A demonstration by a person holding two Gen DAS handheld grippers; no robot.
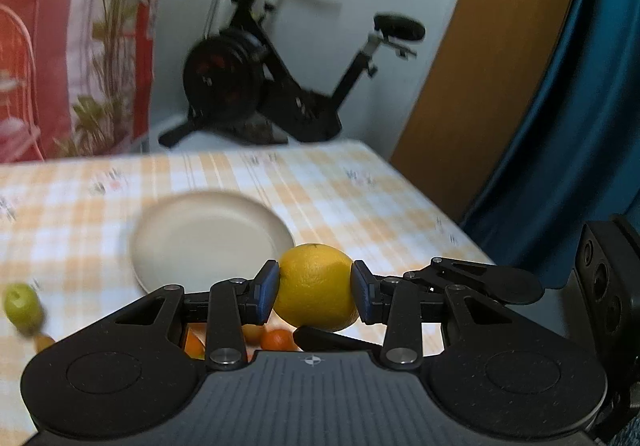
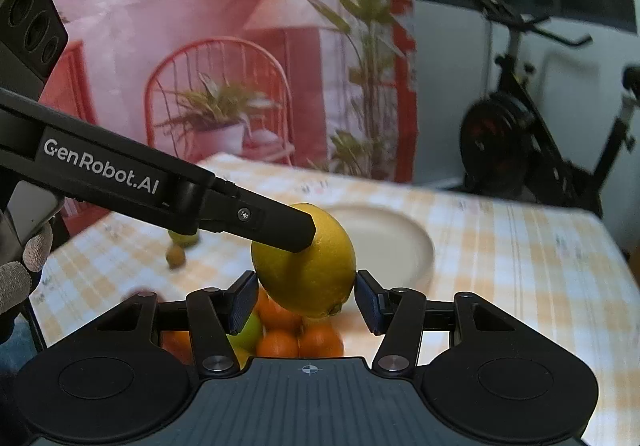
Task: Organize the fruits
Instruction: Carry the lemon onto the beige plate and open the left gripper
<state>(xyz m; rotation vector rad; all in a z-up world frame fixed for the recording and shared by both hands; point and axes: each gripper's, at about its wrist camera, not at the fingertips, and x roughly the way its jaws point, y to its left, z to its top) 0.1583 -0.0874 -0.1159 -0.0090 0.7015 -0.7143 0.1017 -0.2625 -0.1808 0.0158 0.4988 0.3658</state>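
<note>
The room looks dim and a bit grey. My fingers (image 1: 276,292) and the lemon (image 1: 316,286) look sharp, but the plate (image 1: 208,234), the surface (image 1: 360,190) and the exercise bike (image 1: 280,78) are smeared (motion blur). Straight edges bend near the corners.

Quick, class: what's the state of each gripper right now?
Left gripper: closed on the lemon.
Right gripper: fingers flank the same lemon; contact cannot be told.
</note>
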